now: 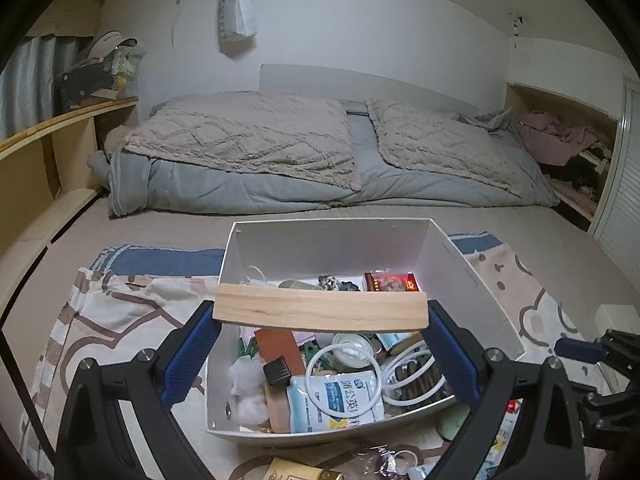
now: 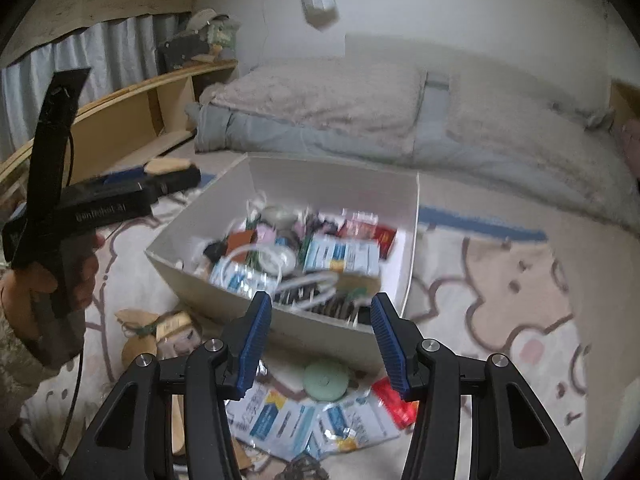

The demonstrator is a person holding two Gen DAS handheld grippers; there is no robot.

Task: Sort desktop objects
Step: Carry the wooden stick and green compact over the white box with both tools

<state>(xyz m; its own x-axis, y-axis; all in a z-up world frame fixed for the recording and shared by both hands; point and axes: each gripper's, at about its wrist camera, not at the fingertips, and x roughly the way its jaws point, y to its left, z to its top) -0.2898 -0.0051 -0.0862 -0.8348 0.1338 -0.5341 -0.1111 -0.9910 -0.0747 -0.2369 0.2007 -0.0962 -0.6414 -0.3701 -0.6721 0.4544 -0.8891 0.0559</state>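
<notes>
The left gripper [image 1: 320,344] is clenched on a wood block [image 1: 320,306], gripping it end to end between the blue pads [image 1: 192,356], level and raised over the white box [image 1: 452,256]. The block is not yet in the box; it hangs above the near half of the contents. In the right wrist view the left gripper [image 2: 160,178] shows at the left edge with the block [image 2: 168,166] at its tip, beside the box's [image 2: 332,176] far-left corner rather than clearly over it, though that view is blurred and I would not lean on it.

The right gripper [image 2: 320,336] is released, its jaws wide apart with nothing between them, hovering over the box's near wall and the loose things in front of it.

Most of the sorting looks done. The box already holds a crowd of items: a white cable [image 1: 340,376], a blue-and-white sachet [image 1: 336,400], cotton balls [image 1: 248,388], a red packet [image 1: 394,282], a small black cube [image 1: 276,370].

Left on the cloth [image 2: 500,300] in front of the box are a green disc [image 2: 325,380], several sachets [image 2: 276,416], a red wrapper [image 2: 394,400] and a brown bundle [image 2: 140,332] to the left. So the block's drop is next by my reading, then that handful.
</notes>
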